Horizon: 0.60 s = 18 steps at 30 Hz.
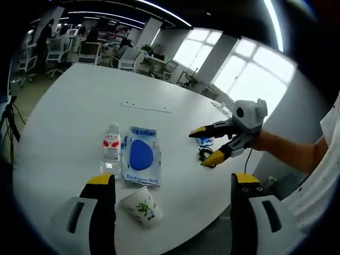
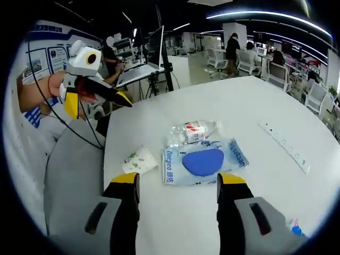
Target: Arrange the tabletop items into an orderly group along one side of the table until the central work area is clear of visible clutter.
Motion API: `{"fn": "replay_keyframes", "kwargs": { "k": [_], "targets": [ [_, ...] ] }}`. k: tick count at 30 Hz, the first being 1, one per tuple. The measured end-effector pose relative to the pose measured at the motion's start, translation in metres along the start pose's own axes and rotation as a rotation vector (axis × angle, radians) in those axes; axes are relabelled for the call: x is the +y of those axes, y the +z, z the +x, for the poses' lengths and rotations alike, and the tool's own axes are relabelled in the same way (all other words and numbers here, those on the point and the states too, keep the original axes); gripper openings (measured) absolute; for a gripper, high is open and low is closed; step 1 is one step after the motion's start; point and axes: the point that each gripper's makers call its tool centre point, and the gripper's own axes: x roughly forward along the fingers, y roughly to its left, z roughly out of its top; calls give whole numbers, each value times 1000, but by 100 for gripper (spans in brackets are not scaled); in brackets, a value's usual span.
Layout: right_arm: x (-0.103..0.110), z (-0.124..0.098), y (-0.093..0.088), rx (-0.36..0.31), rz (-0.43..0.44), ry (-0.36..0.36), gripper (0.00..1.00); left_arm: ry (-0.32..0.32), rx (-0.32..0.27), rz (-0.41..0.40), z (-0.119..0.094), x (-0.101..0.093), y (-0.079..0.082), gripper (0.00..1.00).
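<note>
I hold my left gripper (image 1: 172, 194) low over the near edge of the big round white table (image 1: 69, 111), and its two yellow-tipped jaws are spread wide with nothing between them. My right gripper (image 2: 178, 194) is spread wide too, and it holds nothing. Between the two grippers lie three things close together: a small clear plastic water bottle with a red label (image 1: 111, 149) on its side, a flat blue and white soft pack (image 1: 141, 155) touching it, and a white paper cup with a green picture (image 1: 142, 207), tipped over near the table edge. I think the cup is the tricky one. It lies on its side right by the edge, so a bump from a jaw could roll it off onto the floor. The bottle is round and could roll away if I push it instead of pinching it. The soft pack is flat, so the jaws may slide over it and not grab it. Farther along the edge, a small blue thing (image 1: 204, 141) and a black cord (image 1: 204, 155) wait by my right gripper in the left gripper view.
</note>
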Motion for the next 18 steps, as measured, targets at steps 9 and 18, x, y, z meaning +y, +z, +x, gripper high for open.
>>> {"fn": "replay_keyframes", "kwargs": {
  "k": [9,18],
  "targets": [
    [19,35,11,42,-66,115,55,-9,5,-20,-2,8,-9,93],
    [34,60,10,84,-107,216,50,-8,5,-51,-5,20,-16,93]
  ]
}}
